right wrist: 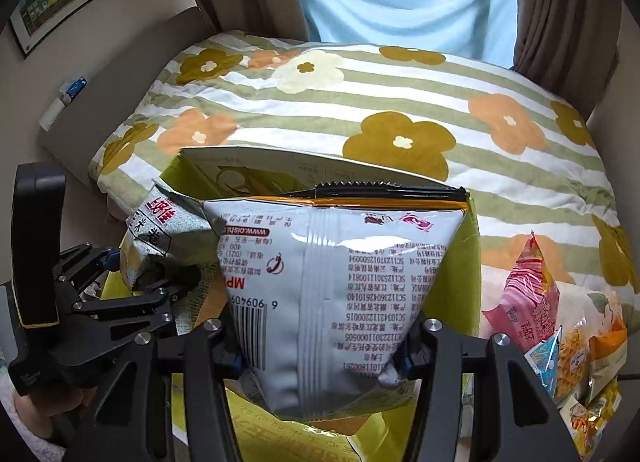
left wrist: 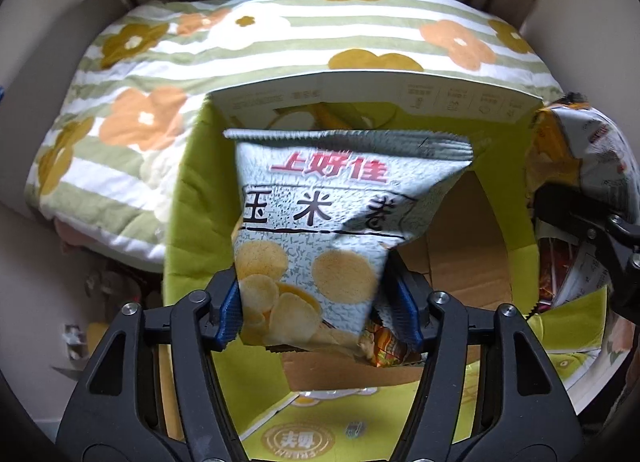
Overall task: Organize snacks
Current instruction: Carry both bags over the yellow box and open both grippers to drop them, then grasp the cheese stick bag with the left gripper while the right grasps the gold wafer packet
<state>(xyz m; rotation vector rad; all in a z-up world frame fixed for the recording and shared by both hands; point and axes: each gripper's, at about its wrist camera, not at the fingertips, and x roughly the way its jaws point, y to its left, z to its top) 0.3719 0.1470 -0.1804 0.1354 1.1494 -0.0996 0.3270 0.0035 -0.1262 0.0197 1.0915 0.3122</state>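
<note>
My left gripper (left wrist: pixel 316 314) is shut on a grey-white chip bag with red Chinese lettering (left wrist: pixel 320 230), held upright over the open green cardboard box (left wrist: pixel 188 198). My right gripper (right wrist: pixel 320 358) is shut on a silver bag seen from its printed back with a barcode (right wrist: pixel 332 294), held over the same box (right wrist: pixel 464 262). The left gripper (right wrist: pixel 132 294) and its chip bag (right wrist: pixel 168 238) show at the left of the right wrist view. The right gripper's arm (left wrist: pixel 592 238) and its bag (left wrist: pixel 592 150) show at the right edge of the left wrist view.
A pile of snack packs lies to the right of the box: a pink bag (right wrist: pixel 528 294) and orange and yellow packs (right wrist: pixel 588 350). Behind the box is a bed with a striped flower quilt (right wrist: pixel 360 102). Another packet (left wrist: pixel 392 346) lies inside the box.
</note>
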